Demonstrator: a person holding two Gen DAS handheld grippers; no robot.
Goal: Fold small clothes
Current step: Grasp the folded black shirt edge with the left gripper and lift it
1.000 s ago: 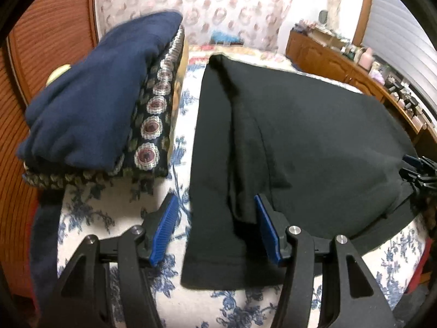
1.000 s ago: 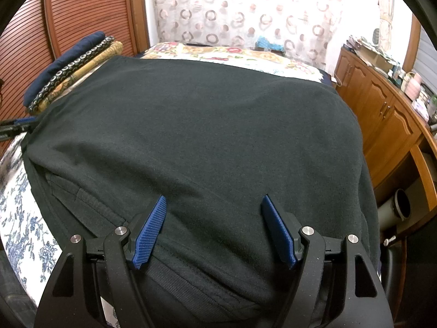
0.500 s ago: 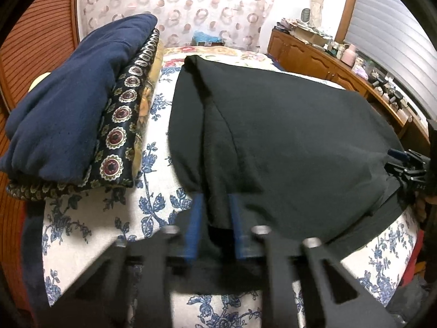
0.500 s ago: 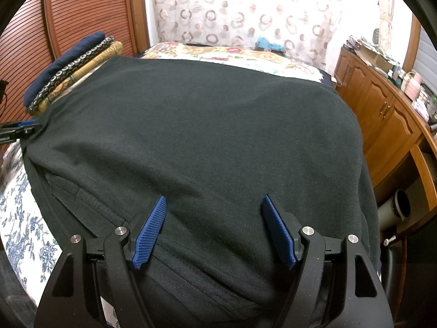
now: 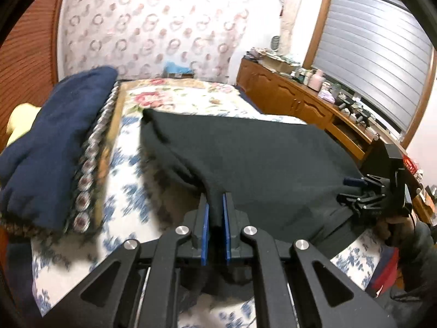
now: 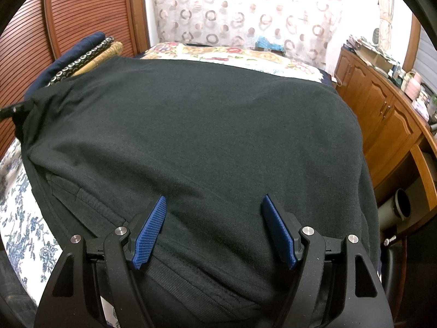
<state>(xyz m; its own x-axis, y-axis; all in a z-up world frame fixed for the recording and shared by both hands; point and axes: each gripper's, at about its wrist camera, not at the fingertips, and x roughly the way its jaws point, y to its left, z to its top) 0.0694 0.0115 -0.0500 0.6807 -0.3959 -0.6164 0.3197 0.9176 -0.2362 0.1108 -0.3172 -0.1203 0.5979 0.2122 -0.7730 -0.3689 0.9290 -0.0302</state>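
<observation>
The left gripper (image 5: 215, 213) was wide open a moment ago; now its blue pads are closing and pinch a bunched corner of the black garment (image 5: 259, 164), and that corner is lifted off the bed (image 5: 128, 191). I think this means a fold is starting: the corner can now be carried over the rest of the cloth. The right gripper (image 6: 214, 229) has not moved; its jaws are spread wide above the garment's near hem and hold nothing. The garment lies spread on the flowered bed. Beside it sits a pile of folded clothes (image 5: 54, 147), a navy one on top. There are no boxes or baskets here, only an open shelf in the wooden cabinet (image 6: 393, 125).
</observation>
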